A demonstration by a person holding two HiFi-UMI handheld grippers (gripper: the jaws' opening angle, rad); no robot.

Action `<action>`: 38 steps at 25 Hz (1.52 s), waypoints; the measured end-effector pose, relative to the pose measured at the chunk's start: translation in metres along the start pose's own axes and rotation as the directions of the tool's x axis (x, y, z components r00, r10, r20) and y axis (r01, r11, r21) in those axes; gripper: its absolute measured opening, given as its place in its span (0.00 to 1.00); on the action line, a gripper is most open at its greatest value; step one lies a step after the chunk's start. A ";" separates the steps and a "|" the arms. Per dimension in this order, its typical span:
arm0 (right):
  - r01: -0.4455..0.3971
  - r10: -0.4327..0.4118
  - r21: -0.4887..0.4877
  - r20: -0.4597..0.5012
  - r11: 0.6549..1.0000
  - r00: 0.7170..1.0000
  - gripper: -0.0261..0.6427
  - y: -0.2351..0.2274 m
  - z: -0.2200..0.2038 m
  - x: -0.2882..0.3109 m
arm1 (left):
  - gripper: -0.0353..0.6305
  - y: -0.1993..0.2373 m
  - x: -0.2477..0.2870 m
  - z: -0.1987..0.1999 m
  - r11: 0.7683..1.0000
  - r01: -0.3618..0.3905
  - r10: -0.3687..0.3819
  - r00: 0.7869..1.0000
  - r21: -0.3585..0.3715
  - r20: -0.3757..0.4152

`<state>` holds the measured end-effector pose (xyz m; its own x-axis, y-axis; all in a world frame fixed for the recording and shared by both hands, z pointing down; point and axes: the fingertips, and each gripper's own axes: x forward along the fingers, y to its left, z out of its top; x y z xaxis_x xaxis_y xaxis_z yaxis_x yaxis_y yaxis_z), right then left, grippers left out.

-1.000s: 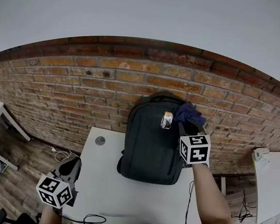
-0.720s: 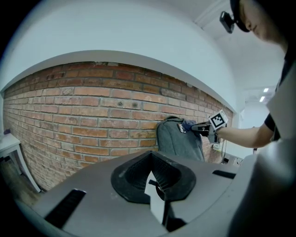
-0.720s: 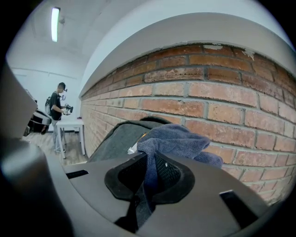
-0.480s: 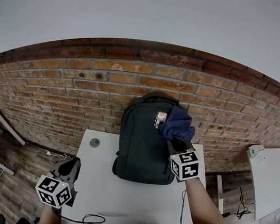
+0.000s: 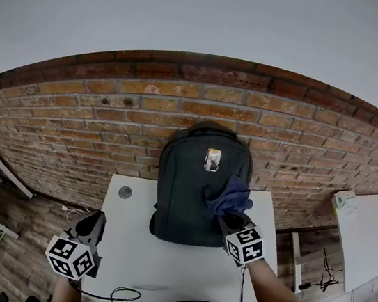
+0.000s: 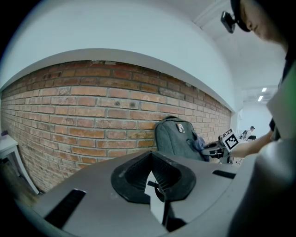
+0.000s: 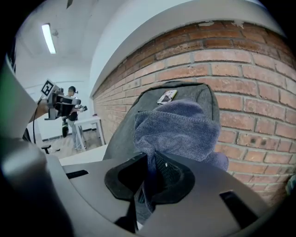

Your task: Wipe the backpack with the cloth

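The left claw [image 5: 92,225] hangs nearest the person, over the front left corner of the white desk [image 5: 133,244], well apart from the work. In the left gripper view its jaws are drawn together with only a thin sliver of desk showing between them, and nothing is caught there.

Farther in and to the right, the right claw [image 5: 226,221] is clenched on a dark blue cloth [image 5: 228,196]. In the right gripper view the jaws pinch a narrow fold of it, and the rest bunches out loosely ahead of the tips. The bunched part lies against the lower right of the backpack's front face, at its right edge.

The dark grey backpack [image 5: 183,188] stands upright at the back of the desk, leaning against the brick wall [image 5: 96,112]. A small light tag [image 5: 211,159] sits high on its front, above the cloth. A small round grey disc [image 5: 125,191] lies on the desk just left of the backpack.

To the far right stands another white desk [image 5: 369,237].
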<state>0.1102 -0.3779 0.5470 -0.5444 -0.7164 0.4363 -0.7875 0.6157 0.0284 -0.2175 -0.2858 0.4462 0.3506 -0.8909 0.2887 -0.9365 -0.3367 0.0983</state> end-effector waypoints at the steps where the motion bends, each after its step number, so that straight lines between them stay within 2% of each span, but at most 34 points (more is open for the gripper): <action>1: -0.004 0.004 0.000 -0.010 1.000 1.000 0.09 0.003 -0.008 -0.001 | 0.05 -0.001 0.000 0.000 1.000 0.002 -0.002 1.000 0.001 0.000; 7: -0.016 0.019 0.068 -0.044 0.998 0.999 0.09 0.015 -0.039 -0.005 | 0.05 -0.006 0.004 0.002 1.000 0.013 -0.013 1.000 0.007 0.003; 13: -0.023 0.034 0.094 -0.118 0.995 0.992 0.09 0.026 -0.076 -0.009 | 0.05 -0.007 0.005 0.002 1.000 0.018 -0.018 1.000 0.011 0.000; 20: -0.044 0.069 0.098 -0.264 0.994 0.962 0.09 0.044 -0.135 -0.006 | 0.05 -0.007 0.001 0.002 1.000 0.013 -0.014 1.000 0.013 0.002; 23: -0.041 0.071 0.104 -0.295 0.994 0.953 0.09 0.053 -0.155 0.000 | 0.05 -0.006 -0.001 0.002 1.000 0.011 -0.011 1.000 0.012 0.000; 27: -0.032 0.066 0.119 -0.299 0.992 0.952 0.09 0.055 -0.158 0.005 | 0.05 -0.005 -0.002 0.001 1.000 0.007 -0.007 1.000 0.008 -0.002; 32: -0.052 0.091 0.122 -0.347 0.991 0.933 0.09 0.063 -0.174 0.005 | 0.05 -0.005 -0.004 -0.001 1.000 0.005 -0.005 1.000 0.004 0.001; 38: -0.055 0.091 0.125 -0.308 0.991 0.947 0.09 0.077 -0.160 0.007 | 0.05 -0.003 -0.007 -0.006 1.000 0.000 0.000 1.000 -0.004 -0.008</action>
<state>0.0923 -0.2833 0.6967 -0.4984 -0.5214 0.6926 -0.7863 0.6083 -0.1080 -0.2173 -0.2764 0.4498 0.3506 -0.8883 0.2967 -0.9365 -0.3355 0.1019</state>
